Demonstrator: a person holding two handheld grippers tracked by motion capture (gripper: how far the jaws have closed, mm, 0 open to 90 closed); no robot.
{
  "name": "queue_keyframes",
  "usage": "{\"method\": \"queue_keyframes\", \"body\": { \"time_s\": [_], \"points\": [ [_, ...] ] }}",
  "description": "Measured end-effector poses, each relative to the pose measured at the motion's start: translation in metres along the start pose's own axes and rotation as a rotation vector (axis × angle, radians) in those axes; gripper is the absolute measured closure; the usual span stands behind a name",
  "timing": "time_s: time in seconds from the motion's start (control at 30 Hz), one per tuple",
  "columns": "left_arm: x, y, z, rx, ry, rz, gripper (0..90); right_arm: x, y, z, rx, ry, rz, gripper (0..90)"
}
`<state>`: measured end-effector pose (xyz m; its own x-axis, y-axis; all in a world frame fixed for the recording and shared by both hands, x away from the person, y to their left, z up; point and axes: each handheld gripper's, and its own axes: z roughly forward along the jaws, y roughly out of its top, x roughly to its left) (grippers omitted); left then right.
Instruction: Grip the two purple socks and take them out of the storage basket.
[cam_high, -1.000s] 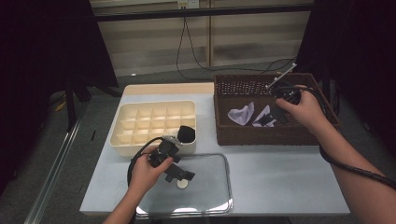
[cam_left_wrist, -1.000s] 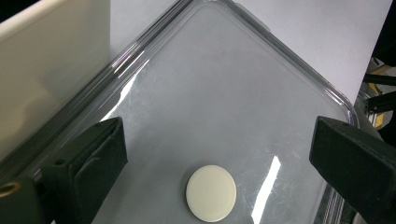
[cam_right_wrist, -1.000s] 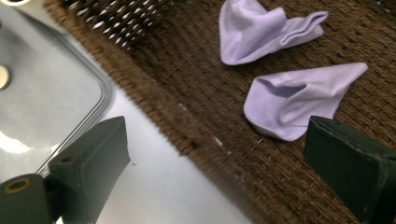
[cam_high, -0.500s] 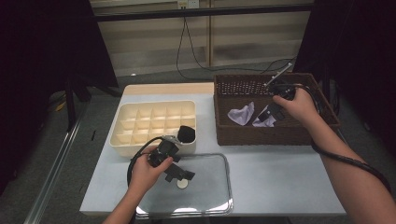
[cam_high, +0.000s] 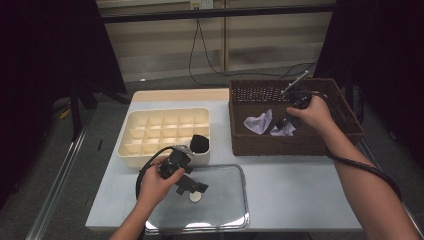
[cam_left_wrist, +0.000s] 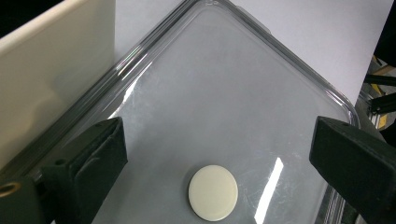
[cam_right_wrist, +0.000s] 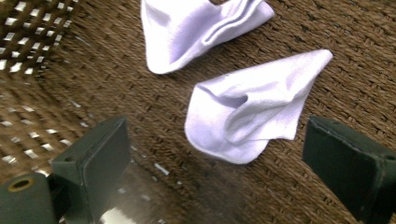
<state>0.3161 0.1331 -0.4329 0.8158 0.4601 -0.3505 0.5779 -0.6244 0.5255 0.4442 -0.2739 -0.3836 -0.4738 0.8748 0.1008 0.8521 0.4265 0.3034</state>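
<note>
Starting at the left side of the table (cam_high: 300, 200), the cream box (cam_high: 167, 131) with many small compartments stands near the far edge, and a black rounded object (cam_high: 200, 143) sits at its near right corner; what it is cannot be told. Just in front of the box lies a clear plastic lid (cam_high: 225, 210), flat on the table, with a small cream disc (cam_left_wrist: 213, 192) resting on it. The left gripper (cam_high: 192, 186) is held low over this lid, and in the left gripper view its two black jaws stand wide apart, holding nothing, with the disc between them and a little nearer to the left jaw. The side wall of the cream box shows at the left edge of that view. Further to the right stands a brown woven basket (cam_high: 260, 145), and inside it lie two white socks, close beside each other on the basket floor. The right gripper (cam_high: 284, 122) reaches down into the basket, its jaws also wide open and empty, with the near sock (cam_right_wrist: 254, 112) lying between them, not yet touched. The far sock (cam_right_wrist: 196, 28) lies just beyond it.
</note>
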Motion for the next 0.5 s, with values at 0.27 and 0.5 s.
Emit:
{"method": "queue_keyframes", "body": {
  "time_s": [0.27,0.5],
  "points": [
    [0.002,-0.001,0.000,0.006,0.002,0.003,4.1,-0.010,0.005,0.014,0.014,-0.017,0.021,9.4],
    [0.004,-0.001,-0.001,0.026,0.004,0.026,4.1,-0.016,0.010,0.023,0.022,-0.026,0.037,14.2]
  ]
}}
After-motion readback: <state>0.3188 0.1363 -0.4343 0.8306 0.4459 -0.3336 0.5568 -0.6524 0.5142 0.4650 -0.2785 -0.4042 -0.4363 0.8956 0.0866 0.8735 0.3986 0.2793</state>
